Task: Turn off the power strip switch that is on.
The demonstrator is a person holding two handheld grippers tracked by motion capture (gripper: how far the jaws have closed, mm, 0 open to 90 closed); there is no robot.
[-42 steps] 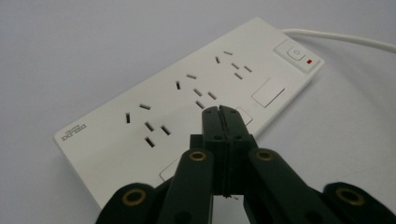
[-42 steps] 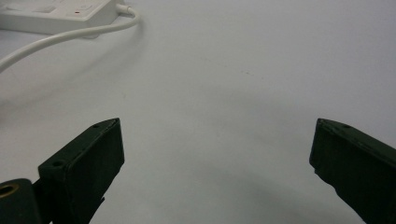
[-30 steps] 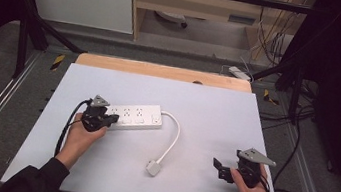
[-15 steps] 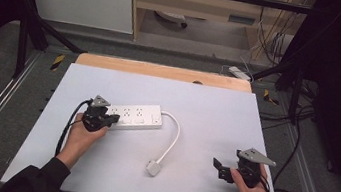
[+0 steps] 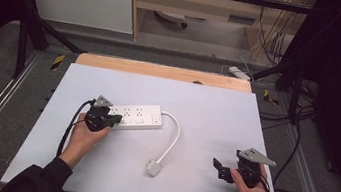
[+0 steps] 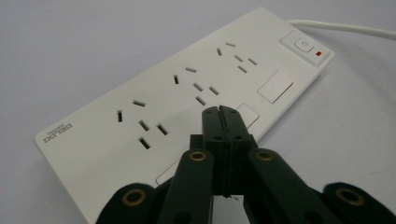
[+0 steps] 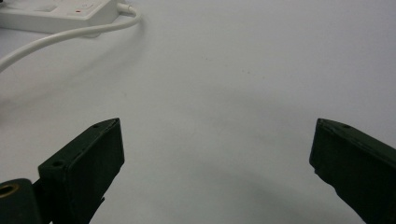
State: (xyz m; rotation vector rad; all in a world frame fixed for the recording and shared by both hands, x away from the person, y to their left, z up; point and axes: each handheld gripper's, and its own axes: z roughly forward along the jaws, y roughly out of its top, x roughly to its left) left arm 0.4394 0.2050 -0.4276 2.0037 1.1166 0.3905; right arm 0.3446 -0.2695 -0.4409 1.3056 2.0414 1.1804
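So my left claw (image 6: 219, 110) is clenched tight with nothing between the jaws, tips hovering just over the near long edge of the power strip (image 6: 187, 93), about the middle of its length; whether they actually touch the plastic I can't tell. The strip lies flat on the white table (image 5: 216, 112), straight ahead of that claw, and my right claw (image 7: 215, 154) sits well off to the side with its jaws spread wide over bare tabletop, nothing in them. My guess on handling: hard, stiff plastic shell, light-ish, smooth enough to skid on this surface if I poke it sideways, so I'd spread the jaws and pinch across the narrow width near an end rather than the glossy top. The cord (image 5: 172, 139) is the floppy part, it loops away from the switch end toward my right claw and finishes in the plug (image 5: 152, 167), and it'll drag behind whatever I lift. Hard to make out: the strip's underside, the near corner tucked under my jaws, and the plug's prongs, too small from the high view. I count 3 socket groups.
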